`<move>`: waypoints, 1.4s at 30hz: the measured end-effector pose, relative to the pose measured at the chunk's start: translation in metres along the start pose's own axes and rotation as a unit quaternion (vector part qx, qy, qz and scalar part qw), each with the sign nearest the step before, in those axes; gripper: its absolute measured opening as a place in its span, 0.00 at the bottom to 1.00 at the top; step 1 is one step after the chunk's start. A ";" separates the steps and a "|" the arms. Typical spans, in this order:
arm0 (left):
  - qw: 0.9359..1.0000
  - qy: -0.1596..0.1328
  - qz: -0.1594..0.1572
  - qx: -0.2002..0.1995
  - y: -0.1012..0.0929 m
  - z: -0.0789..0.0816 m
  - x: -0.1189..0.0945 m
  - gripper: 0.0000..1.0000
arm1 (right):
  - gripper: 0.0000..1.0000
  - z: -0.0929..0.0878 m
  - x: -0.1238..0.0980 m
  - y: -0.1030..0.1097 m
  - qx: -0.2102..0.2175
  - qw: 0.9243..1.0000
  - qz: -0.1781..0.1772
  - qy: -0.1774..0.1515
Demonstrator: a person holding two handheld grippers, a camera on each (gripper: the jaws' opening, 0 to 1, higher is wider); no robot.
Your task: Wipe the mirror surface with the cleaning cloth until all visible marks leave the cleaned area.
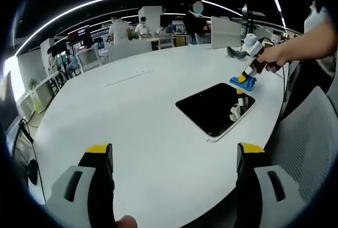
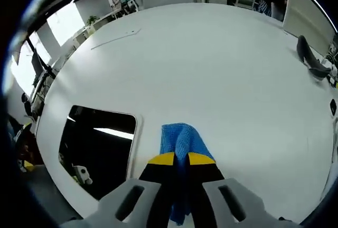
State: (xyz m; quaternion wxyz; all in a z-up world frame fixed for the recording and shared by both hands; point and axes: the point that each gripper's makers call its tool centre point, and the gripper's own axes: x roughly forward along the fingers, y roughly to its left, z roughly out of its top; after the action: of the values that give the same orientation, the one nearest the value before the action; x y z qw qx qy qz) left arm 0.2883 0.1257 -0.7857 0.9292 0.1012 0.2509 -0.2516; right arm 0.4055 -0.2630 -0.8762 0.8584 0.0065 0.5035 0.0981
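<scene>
Pinching the cloth (image 2: 181,142), right tool (image 2: 181,159) sits beside the mirror (image 2: 97,149); left tool (image 1: 174,154) gapes.

Left gripper (image 1: 174,157) is hanging low at the near edge, jaws spread wide apart with nothing between them. Right gripper (image 2: 181,159) has its yellow-tipped jaws pinched together on the blue cloth (image 2: 182,138). From the left gripper view you can see it out on the far right, a bare hand (image 1: 274,56) wrapped round it, arm stretched in from the right.
</scene>
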 end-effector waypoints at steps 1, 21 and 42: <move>1.000 0.000 0.001 -0.001 0.000 0.000 0.000 0.96 | 0.01 0.000 0.000 0.000 0.000 1.000 -0.002 0.003; 1.000 -0.001 0.003 -0.002 0.003 -0.001 0.000 0.97 | 0.01 0.016 0.000 -0.002 0.074 0.997 0.001 -0.003; 1.000 -0.001 0.000 -0.001 0.003 -0.002 -0.001 0.96 | 0.00 0.027 0.013 0.062 0.120 0.992 0.035 0.010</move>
State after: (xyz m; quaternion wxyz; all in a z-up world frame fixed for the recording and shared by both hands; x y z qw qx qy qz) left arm 0.2887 0.1295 -0.7866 0.9296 0.0996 0.2503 -0.2516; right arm 0.4251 -0.1973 -0.8670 0.8422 0.1265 0.5198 0.0671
